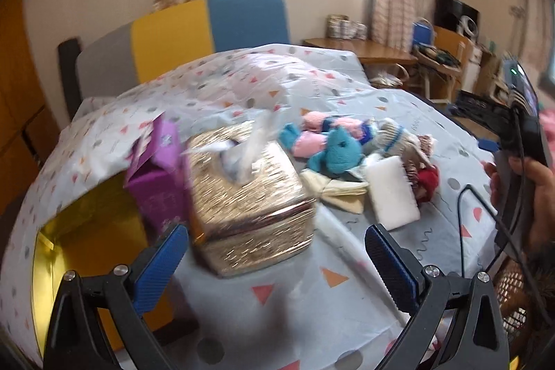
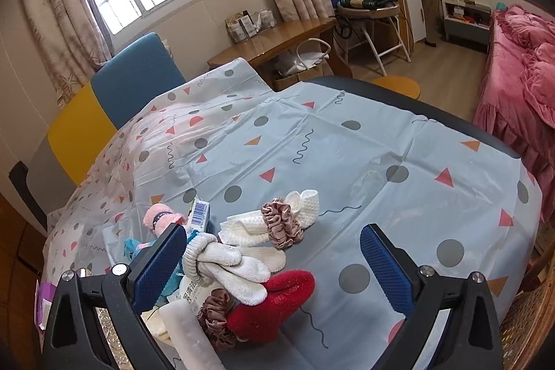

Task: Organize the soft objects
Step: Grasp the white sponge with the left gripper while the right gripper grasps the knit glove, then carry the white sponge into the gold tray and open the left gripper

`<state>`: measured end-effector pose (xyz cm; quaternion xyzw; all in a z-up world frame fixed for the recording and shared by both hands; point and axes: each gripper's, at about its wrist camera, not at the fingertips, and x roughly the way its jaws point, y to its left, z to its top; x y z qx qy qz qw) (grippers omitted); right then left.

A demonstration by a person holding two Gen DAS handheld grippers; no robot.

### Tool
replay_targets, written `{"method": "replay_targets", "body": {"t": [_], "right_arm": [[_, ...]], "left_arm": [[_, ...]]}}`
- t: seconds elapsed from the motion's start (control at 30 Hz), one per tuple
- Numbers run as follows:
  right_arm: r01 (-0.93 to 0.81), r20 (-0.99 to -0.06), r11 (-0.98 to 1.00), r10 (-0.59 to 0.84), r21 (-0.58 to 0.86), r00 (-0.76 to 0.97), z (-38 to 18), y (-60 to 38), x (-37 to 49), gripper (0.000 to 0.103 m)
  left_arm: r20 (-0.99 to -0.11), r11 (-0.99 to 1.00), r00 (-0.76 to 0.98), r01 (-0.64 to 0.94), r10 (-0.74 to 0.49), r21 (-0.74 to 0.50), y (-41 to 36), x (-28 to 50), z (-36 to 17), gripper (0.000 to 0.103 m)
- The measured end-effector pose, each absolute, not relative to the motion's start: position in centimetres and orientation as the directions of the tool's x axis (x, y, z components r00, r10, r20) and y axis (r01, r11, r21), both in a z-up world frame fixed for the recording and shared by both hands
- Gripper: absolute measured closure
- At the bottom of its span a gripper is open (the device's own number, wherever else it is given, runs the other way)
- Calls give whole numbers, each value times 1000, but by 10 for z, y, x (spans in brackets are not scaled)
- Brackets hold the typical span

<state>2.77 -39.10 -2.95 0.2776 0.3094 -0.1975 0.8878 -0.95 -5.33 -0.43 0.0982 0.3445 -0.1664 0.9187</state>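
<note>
A pile of soft things lies on the patterned tablecloth (image 2: 347,144). In the right wrist view I see a red sock (image 2: 277,304), rolled white socks (image 2: 232,262), a dusty-pink scrunchie (image 2: 282,226), a second scrunchie (image 2: 216,318), a cream knitted piece (image 2: 305,203) and a pink sock (image 2: 159,217). My right gripper (image 2: 274,260) is open and empty just above the pile. In the left wrist view the pile shows teal knitwear (image 1: 338,149), pink socks (image 1: 310,141) and a white pack (image 1: 392,193). My left gripper (image 1: 274,252) is open in front of a gold tissue box (image 1: 249,196).
A purple carton (image 1: 158,175) stands left of the tissue box, beside a yellow opening (image 1: 86,231) under the cloth. Blue and yellow chair backs (image 1: 208,23) stand behind the table. The right hand with its gripper handle (image 1: 520,162) is at the right. A pink bed (image 2: 520,75) stands far right.
</note>
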Motion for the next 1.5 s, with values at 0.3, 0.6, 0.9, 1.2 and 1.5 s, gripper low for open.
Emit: {"method": "replay_targets", "body": {"t": [0.3,0.6,0.9,1.2,1.5], "right_arm": [[565,-665,700,-172,437,727,-35,-408,19,1],[544,-673,702,-124,460,729,-38,-407,24,1],[520,-690,731,-94,441,718,-42,-400,33,1],[478,-722,792,-69,380,688,-43,-384,44,11],[260,-813,955,-36,143,581,-48,-336,117,14]], "left_arm": [[-753,819,541,574,-375,4,-142,19,-26,16],[-838,817,399,569,-372,-92,-195,62,-70,20],[-854,818,338,551,-396,-161,-204,76,-100,49],[-810,795,404,594,-425,-121,-158,36,-78,49],[-746,785,464,607,-478,-125,-118,10,-46,49]]}}
